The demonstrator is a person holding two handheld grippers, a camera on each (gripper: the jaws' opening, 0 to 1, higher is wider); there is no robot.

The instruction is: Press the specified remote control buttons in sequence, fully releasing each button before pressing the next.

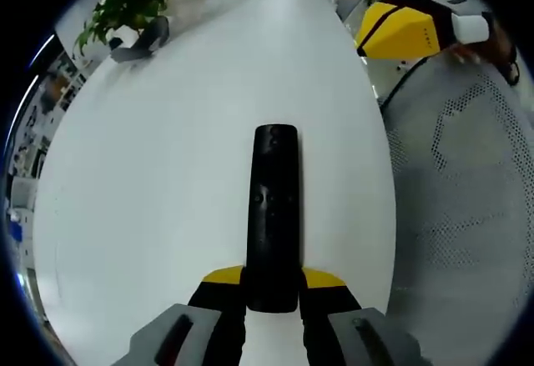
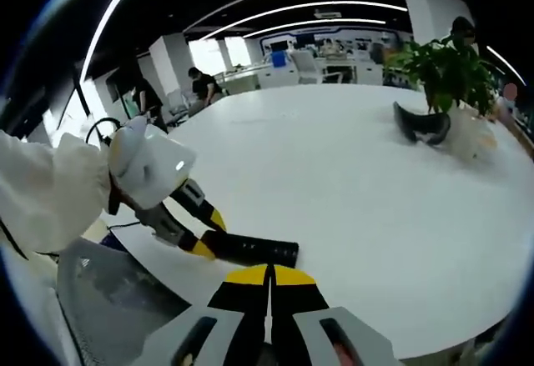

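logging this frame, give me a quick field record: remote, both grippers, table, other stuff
remote: black remote control, flat on the table, one end between the left gripper's jaws
left gripper: shut on remote control
right gripper: jaws closed, empty, above the table edge, apart from the remote
table: white table
other: potted plant and dark headset at the far side

Plain white counter [image 1: 167, 174], no pattern anywhere. Black remote control [image 1: 274, 216], glossy, tiny buttons too dark to tell apart. Yellow tips with black behind and grey bodies on the left hand-held gripper [image 1: 273, 287]; same yellow-black-grey combo on the right hand-held gripper [image 2: 269, 287]. Green leafy plant [image 2: 446, 70] in a whitish pot. Dark grey curved thing [image 2: 421, 128] right beside it. Grey mesh chair [image 1: 467, 183], dotted perforation pattern. White sleeve [image 2: 46, 191] too.
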